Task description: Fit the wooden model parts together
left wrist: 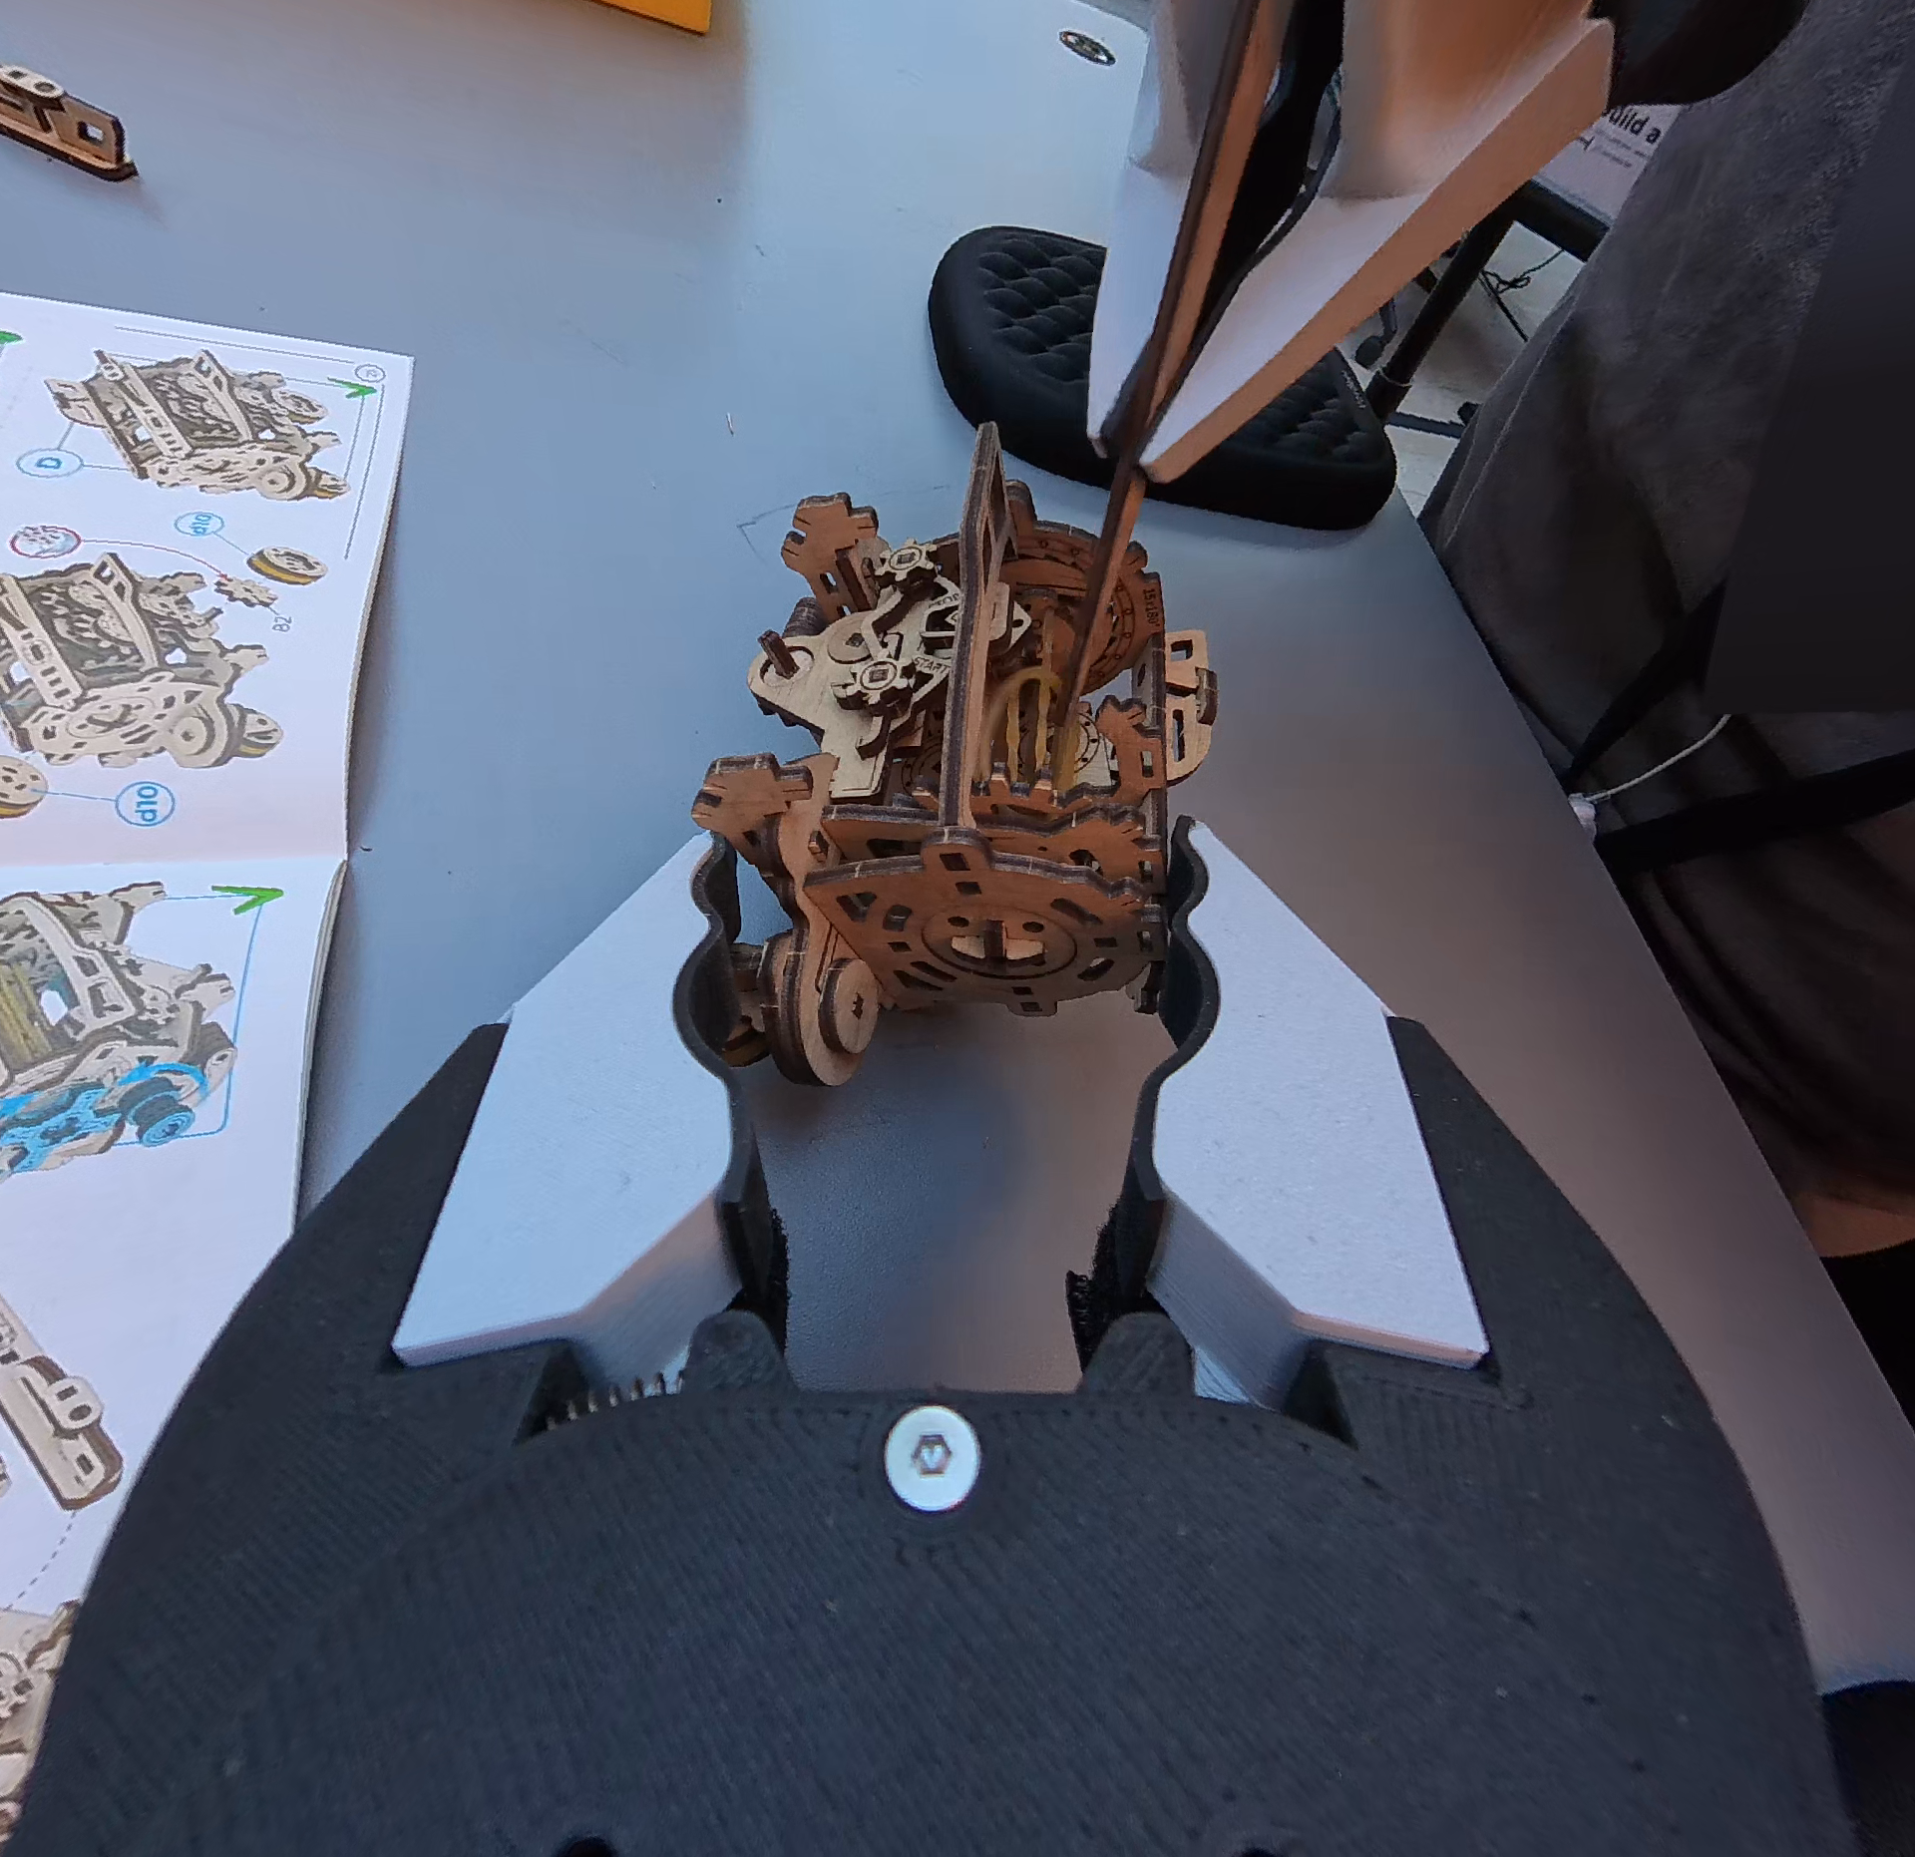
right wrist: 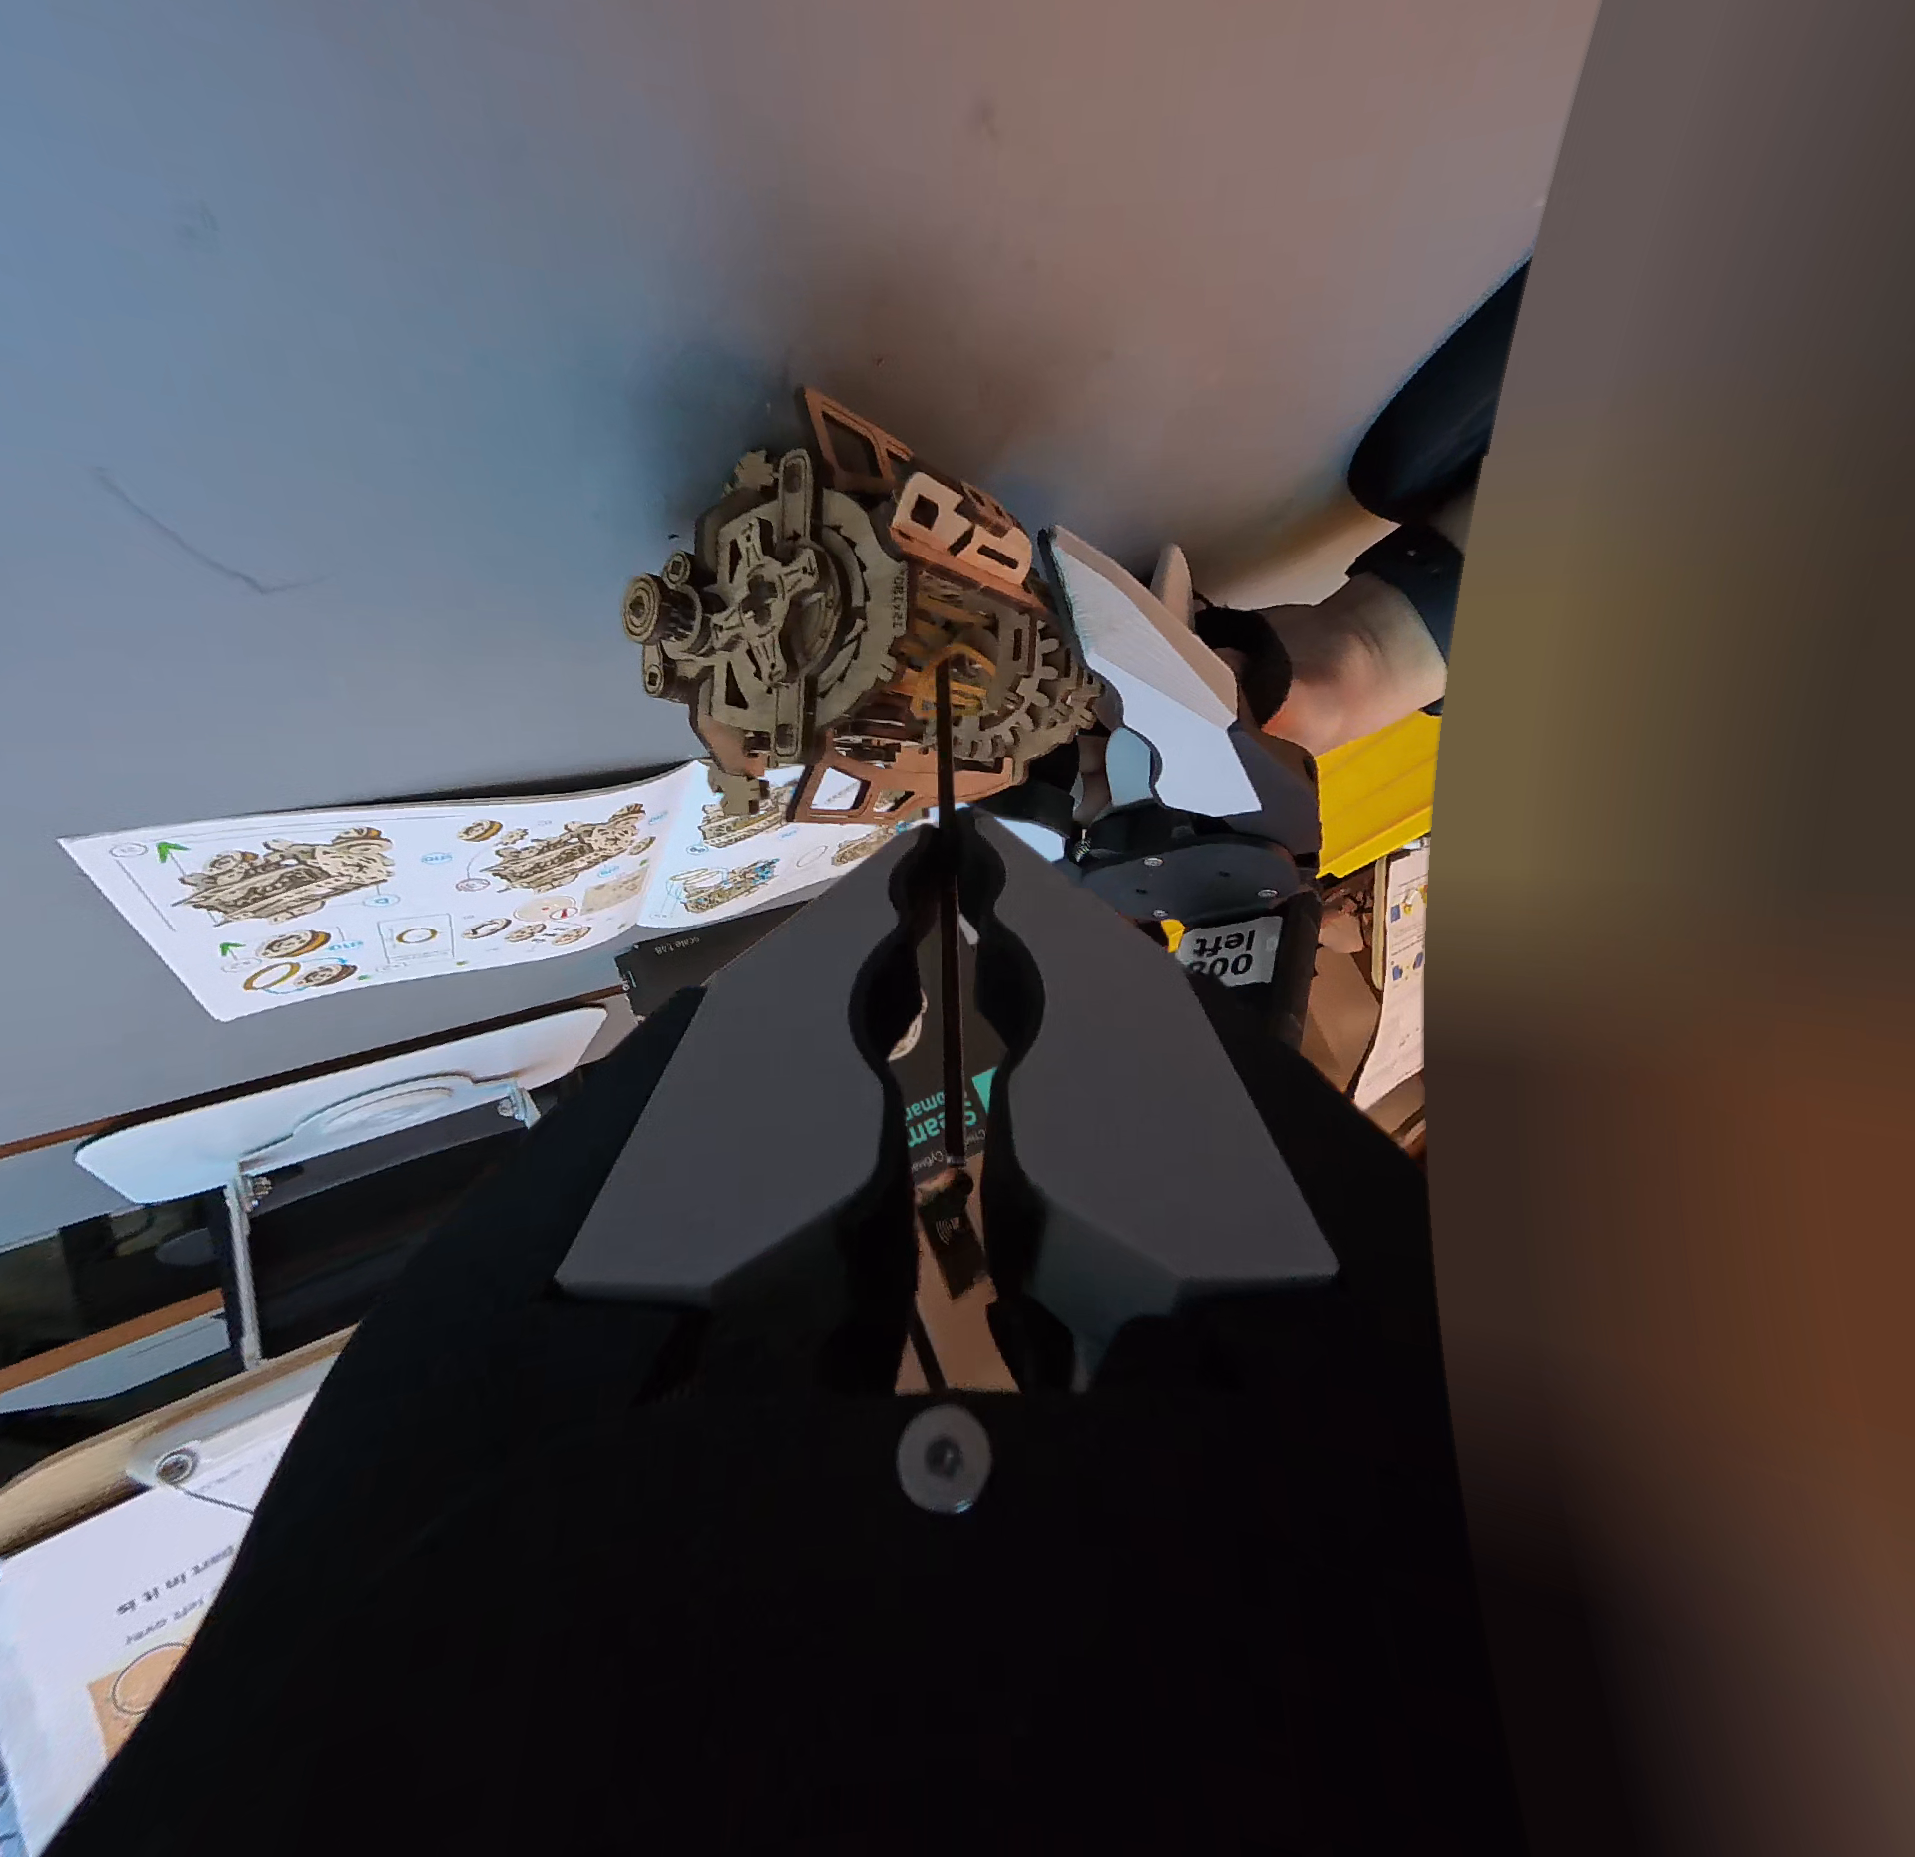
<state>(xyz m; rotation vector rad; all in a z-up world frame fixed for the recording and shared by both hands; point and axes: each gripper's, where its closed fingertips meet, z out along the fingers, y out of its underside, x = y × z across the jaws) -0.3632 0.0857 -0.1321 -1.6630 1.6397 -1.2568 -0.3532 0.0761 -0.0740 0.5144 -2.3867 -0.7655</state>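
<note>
Wooden model [left wrist: 964, 771] sits on the grey table [left wrist: 580, 408], braced between my left gripper [left wrist: 938, 916] fingers

Nearest me, the left jaws stand wide, clasping its base; farther off my right gripper [left wrist: 1124, 460], angled steeply down, is pinched onto a thin dark rod [left wrist: 1098, 585] poked in among the yellow bands. I judge I'm mid-insertion; next calls for steady, straight seating. Instruction booklet [left wrist: 176, 667] lies left

Booklet [left wrist: 187, 667] crowds model's [left wrist: 964, 771] left; right table edge close.
</note>
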